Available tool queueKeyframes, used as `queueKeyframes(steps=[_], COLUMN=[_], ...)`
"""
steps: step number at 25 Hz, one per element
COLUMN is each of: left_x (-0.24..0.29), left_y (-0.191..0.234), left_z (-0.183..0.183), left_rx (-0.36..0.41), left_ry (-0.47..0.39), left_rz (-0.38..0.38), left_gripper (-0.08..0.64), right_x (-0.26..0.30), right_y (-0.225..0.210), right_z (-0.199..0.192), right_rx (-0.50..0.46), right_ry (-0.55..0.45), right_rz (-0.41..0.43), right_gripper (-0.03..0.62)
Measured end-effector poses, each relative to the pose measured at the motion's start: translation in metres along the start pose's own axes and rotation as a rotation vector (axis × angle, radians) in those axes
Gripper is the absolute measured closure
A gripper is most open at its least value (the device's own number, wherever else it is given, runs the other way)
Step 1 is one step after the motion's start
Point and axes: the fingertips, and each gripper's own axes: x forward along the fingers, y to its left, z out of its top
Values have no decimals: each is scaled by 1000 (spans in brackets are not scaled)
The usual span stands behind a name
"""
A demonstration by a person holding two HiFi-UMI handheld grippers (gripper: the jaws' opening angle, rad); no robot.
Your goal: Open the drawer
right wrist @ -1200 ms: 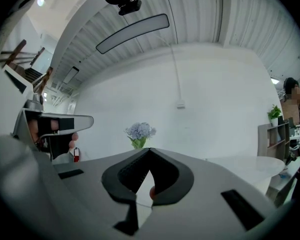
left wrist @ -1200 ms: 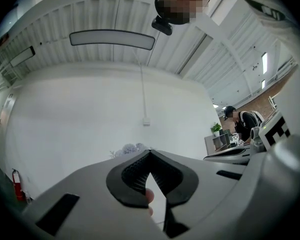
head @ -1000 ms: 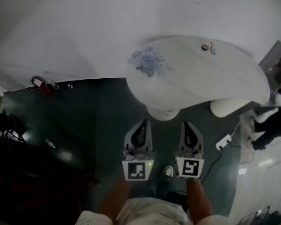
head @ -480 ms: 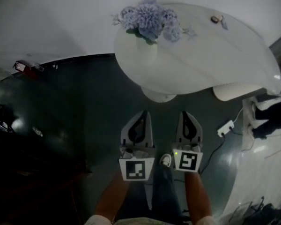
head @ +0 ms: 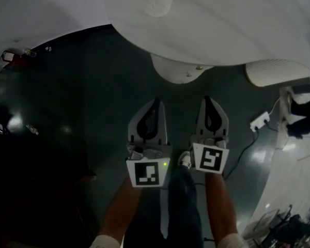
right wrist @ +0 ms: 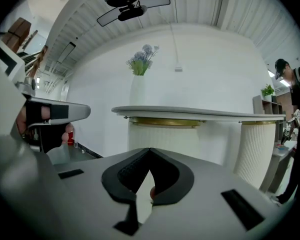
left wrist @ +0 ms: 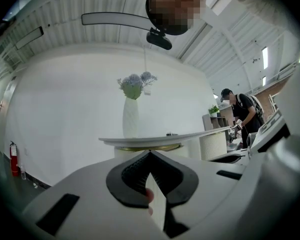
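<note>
No drawer shows in any view. My left gripper and right gripper hang side by side over the dark floor, both shut with nothing between the fingers. They point at a white oval table that stands on a ribbed round pedestal. In the left gripper view my left gripper has its tips together, level with the table top. In the right gripper view my right gripper sits below the table top, in front of the pedestal.
A white vase of blue flowers stands on the table. A second ribbed pedestal is at the right, with a power strip and cable on the floor. A person stands at the far right. A fire extinguisher stands by the left wall.
Both grippers have sunk together, still shut. The table and vase have slid up the head view; the flowers have left its top edge.
</note>
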Motion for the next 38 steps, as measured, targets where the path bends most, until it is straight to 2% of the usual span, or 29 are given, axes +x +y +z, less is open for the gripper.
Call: queueKeyframes(steps=[6,15,26,30,38], left_x=[1,-3,-3,-3,-5], left_y=[-7,-3,-1,-1,1], left_z=[-29,-28,-33,-39,-44], left_rx=[13,9,12,15,2], left_ry=[22,28,46,67,75], left_rz=[-11,-10,-21,-20,-8], left_gripper=[565,565,565,565,565], right_x=[18,79,118,118,122], right_y=[-7,-11,-22,-24,-25], right_z=[-30,-57,-82,-81,-77], right_rx=[-3,-5,21,42,9], right_ry=[21,114,183,165,159], right_rz=[-2,3,-48,-54,-68], right_gripper=[583,457,457,457,485])
